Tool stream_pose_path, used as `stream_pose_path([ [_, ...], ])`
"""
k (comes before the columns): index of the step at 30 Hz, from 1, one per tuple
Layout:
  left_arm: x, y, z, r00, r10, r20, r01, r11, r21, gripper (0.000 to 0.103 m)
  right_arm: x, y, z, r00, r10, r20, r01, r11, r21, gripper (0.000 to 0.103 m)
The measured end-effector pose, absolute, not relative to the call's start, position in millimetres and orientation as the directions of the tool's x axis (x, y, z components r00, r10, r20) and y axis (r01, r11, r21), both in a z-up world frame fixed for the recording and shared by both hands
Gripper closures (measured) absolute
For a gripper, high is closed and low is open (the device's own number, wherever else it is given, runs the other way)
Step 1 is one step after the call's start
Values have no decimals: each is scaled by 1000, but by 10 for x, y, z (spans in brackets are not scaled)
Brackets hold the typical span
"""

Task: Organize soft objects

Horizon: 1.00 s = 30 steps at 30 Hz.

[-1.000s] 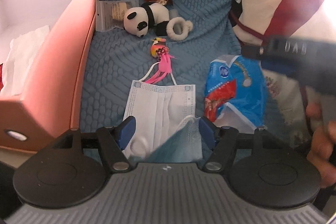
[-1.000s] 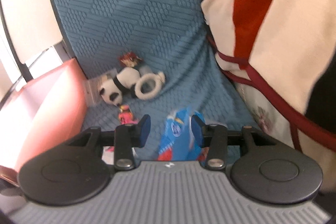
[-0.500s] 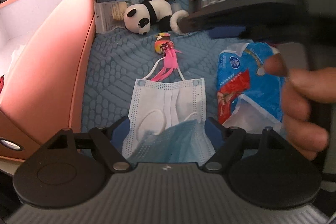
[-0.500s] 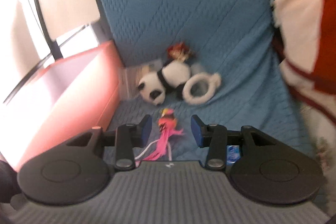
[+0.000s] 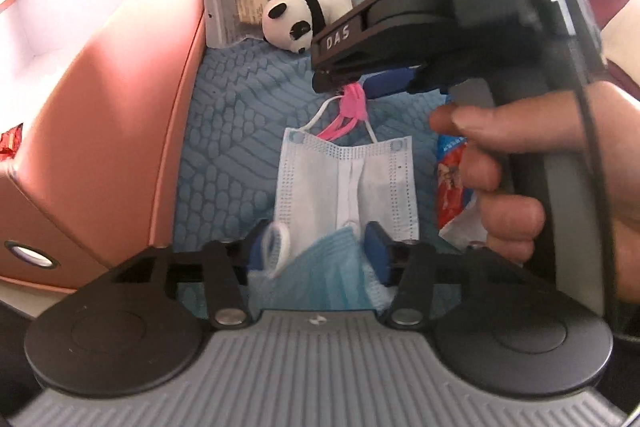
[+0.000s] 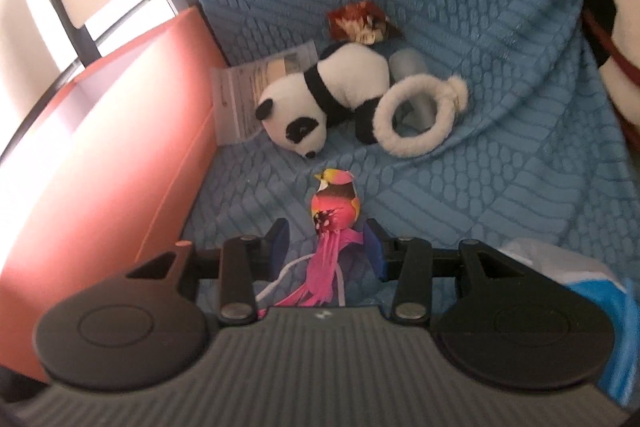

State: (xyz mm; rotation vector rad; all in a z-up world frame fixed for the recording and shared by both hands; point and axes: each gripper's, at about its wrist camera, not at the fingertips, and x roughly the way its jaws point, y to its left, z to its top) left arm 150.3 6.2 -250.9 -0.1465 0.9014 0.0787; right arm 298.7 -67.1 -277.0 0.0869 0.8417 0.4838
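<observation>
Left tongs [image 5: 320,247]: jaws closing, with the near end of the blue face mask [image 5: 346,187] bunching up between the blue pads. Cannot tell whether the pads are pressing the cloth yet; reading it as a grip in the making, not made. The rest of the mask is lying flat on the blue quilted seat cover [image 5: 240,107], ear loop trailing toward the pink feathers.

Right tongs [image 6: 324,243]: jaws standing apart, nothing clenched. They are straddling the small bird toy [image 6: 335,205], its pink feather tail running back between the pads, no contact visible. A hand [image 5: 520,179] is gripping the handle, seen from the left wrist view.

Beyond: panda plush [image 6: 324,107] and a white furry ring [image 6: 416,119] lying together near the seat back, untouched. Pink box [image 5: 100,87] standing open just left of the mask.

Step in hand, by my judgement: picking up two soft items at once, mask on the left, bird on the right. Next move is calling for both pairs to finish clamping, lifting clear, then carrying left into the box. The mask loop may be snagging the feathers.
</observation>
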Motion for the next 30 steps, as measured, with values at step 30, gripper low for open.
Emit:
stream_pose_path([
  [30,1555,184,-2452,625,-34,-780,-157,973,-168,93,2630,-1128,-2385,646,430,-630,-273,902,335,77],
])
